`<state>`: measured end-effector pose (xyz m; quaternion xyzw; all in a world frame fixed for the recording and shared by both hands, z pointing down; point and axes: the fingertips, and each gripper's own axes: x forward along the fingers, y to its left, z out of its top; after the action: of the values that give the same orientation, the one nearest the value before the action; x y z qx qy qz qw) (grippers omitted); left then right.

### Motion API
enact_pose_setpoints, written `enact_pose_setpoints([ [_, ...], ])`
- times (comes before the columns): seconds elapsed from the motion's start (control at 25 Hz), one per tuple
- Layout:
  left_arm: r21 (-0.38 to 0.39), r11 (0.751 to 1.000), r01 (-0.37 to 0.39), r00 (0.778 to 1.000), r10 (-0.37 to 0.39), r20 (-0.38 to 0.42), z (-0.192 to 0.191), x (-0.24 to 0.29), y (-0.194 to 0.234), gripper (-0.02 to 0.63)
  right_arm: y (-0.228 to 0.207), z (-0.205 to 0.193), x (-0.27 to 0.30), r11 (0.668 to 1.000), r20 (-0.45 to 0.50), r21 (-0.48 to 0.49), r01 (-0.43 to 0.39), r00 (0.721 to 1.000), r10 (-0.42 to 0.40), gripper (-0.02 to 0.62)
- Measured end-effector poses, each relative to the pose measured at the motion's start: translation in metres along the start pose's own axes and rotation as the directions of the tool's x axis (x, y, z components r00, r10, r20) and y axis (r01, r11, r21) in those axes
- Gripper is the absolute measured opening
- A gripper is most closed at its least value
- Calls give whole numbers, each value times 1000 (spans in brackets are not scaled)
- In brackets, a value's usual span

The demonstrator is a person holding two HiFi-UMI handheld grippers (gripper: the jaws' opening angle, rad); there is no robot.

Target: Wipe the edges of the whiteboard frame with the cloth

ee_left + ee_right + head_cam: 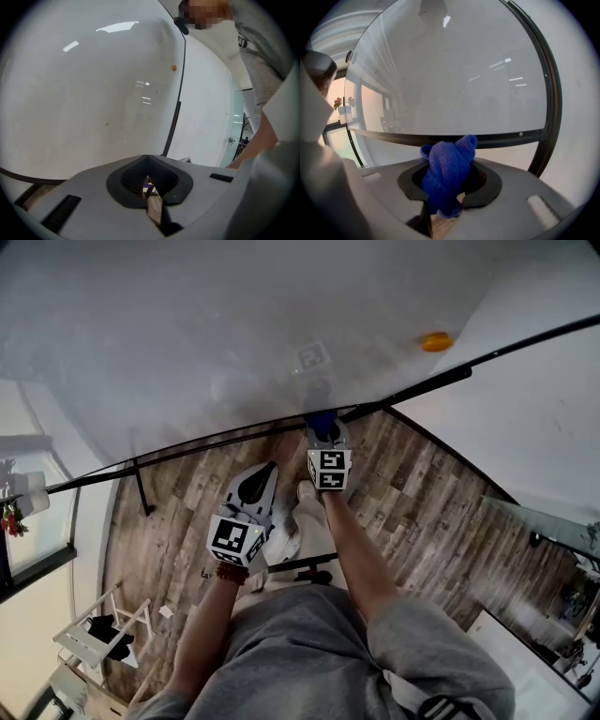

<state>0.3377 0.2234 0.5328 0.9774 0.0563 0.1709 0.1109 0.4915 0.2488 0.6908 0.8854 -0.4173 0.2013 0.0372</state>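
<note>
Blue knitted cloth (449, 176), soft and light, sits bunched and pinched between the jaws of the right gripper (448, 164). A wad pokes out ahead that should mould to an edge. The mid-bundle hold looks sound to me. Just beyond runs the dark lower bar of the whiteboard frame (497, 139); whether the cloth touches it I cannot tell. The left gripper (149, 186) has its jaws pressed together on nothing.

Head view looks steeply down; gripper views face close; all share the whiteboard (234, 334).
</note>
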Motion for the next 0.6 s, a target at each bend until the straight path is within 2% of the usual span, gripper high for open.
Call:
enact_pose_setpoints([
  [0.16, 2, 1000, 25, 1000, -25, -2, -2, -19, 20, 9, 16, 6, 6, 1000, 5, -10, 24, 1000, -24, 138],
  [0.4, 39, 987, 156, 987, -155, -32, -7, -36, 36, 9, 30, 4, 7, 998, -3, -4, 69, 998, -69, 137],
  [0.6, 56, 988, 147, 988, -144, -47, -10, -42, 50, 9, 38, 5, 14, 998, 14, 1, 60, 998, -60, 138],
])
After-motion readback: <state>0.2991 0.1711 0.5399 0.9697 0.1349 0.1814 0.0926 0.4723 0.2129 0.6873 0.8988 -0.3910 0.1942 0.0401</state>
